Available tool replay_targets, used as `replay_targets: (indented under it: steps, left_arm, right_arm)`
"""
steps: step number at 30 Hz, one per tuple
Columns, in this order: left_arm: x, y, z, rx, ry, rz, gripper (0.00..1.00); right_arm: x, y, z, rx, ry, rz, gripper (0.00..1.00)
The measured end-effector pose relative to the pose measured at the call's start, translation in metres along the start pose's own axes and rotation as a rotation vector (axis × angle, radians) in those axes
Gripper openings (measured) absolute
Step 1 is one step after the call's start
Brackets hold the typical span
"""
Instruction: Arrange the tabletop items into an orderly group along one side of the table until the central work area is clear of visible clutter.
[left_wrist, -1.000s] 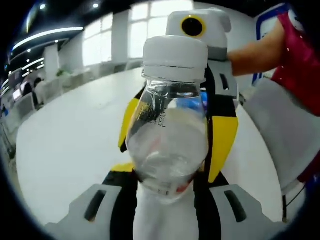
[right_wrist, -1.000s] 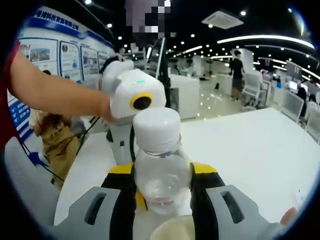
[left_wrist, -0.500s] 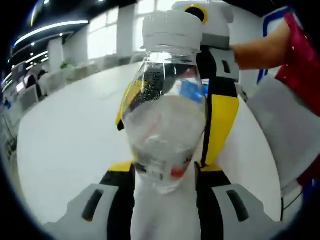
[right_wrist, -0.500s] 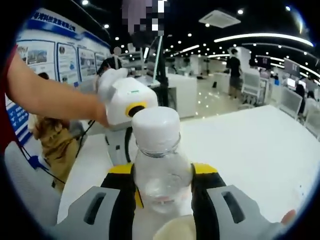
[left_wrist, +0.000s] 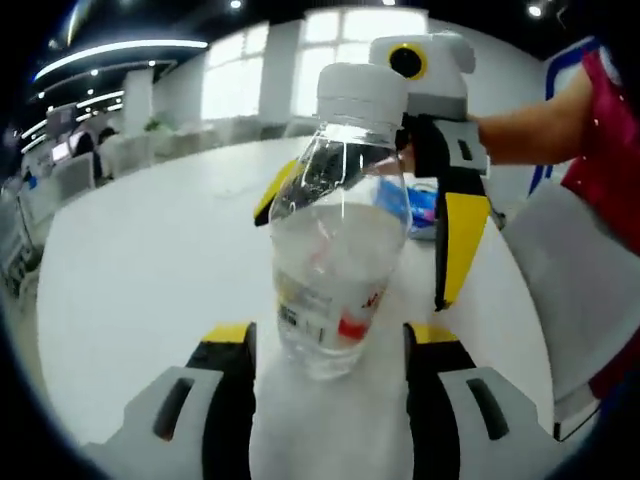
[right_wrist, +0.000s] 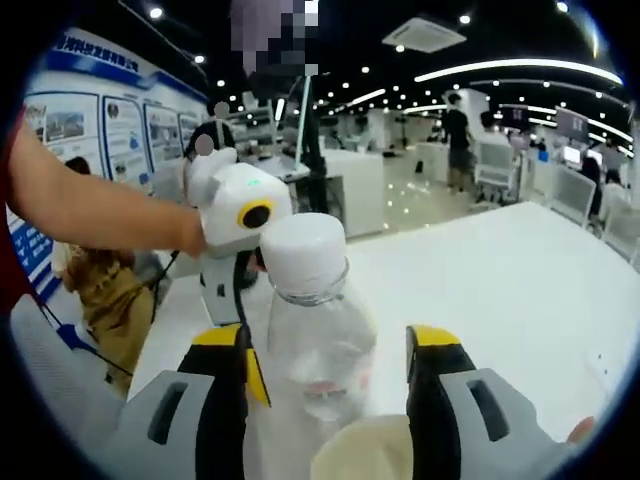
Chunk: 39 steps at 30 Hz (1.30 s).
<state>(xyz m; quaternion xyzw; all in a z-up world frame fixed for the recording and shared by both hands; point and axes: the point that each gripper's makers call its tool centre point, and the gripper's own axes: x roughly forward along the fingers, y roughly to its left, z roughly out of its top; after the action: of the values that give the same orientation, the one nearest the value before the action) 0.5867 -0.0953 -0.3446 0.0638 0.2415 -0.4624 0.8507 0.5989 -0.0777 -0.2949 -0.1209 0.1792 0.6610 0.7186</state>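
Note:
A clear plastic bottle (left_wrist: 340, 250) with a white cap stands on the white table (left_wrist: 150, 270), with a little water and a red-and-white label low down. My left gripper (left_wrist: 330, 335) is open around its base, with a narrow gap on each side. From the opposite side my right gripper (right_wrist: 330, 340) is open around the same bottle (right_wrist: 320, 340). In the left gripper view its yellow fingers (left_wrist: 460, 240) spread wide behind the bottle. In the right gripper view a dark finger (right_wrist: 225, 290) of the left gripper shows beyond the bottle.
A blue packet (left_wrist: 420, 205) lies on the table behind the bottle. A grey chair (left_wrist: 570, 280) stands at the table's edge beside a person's arm (left_wrist: 520, 130). A cream round object (right_wrist: 370, 450) sits low between my right jaws. White tabletop (right_wrist: 520, 290) stretches away to the right.
Both pairs of jaws were pressed against the bottle and have spread apart, letting it go. The left gripper view has drawn back, so the bottle looks smaller and lower.

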Motion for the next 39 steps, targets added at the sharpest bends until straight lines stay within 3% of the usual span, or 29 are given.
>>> replay_targets:
  steps: [4,13,18,26,39]
  left_arm:
    - [-0.007,-0.002,0.001,-0.013,-0.016,0.017,0.62]
    - [-0.024,-0.014,0.016,-0.078,-0.111,0.059,0.82]
    - [-0.034,-0.034,0.026,-0.083,-0.154,0.070,0.91]
    - [-0.041,-0.065,0.038,-0.094,-0.220,0.067,0.95]
    - [-0.049,-0.107,0.043,-0.119,-0.244,0.064,0.96]
  right_arm:
    - [-0.010,-0.003,0.005,0.010,-0.032,-0.024,0.76]
    - [-0.032,0.004,0.001,0.027,-0.036,-0.003,0.90]
    - [-0.050,0.012,0.001,0.029,-0.055,0.012,0.99]
    - [-0.081,0.030,-0.005,0.021,-0.052,0.041,0.99]
    - [-0.130,0.062,-0.012,0.022,-0.100,0.015,0.99]
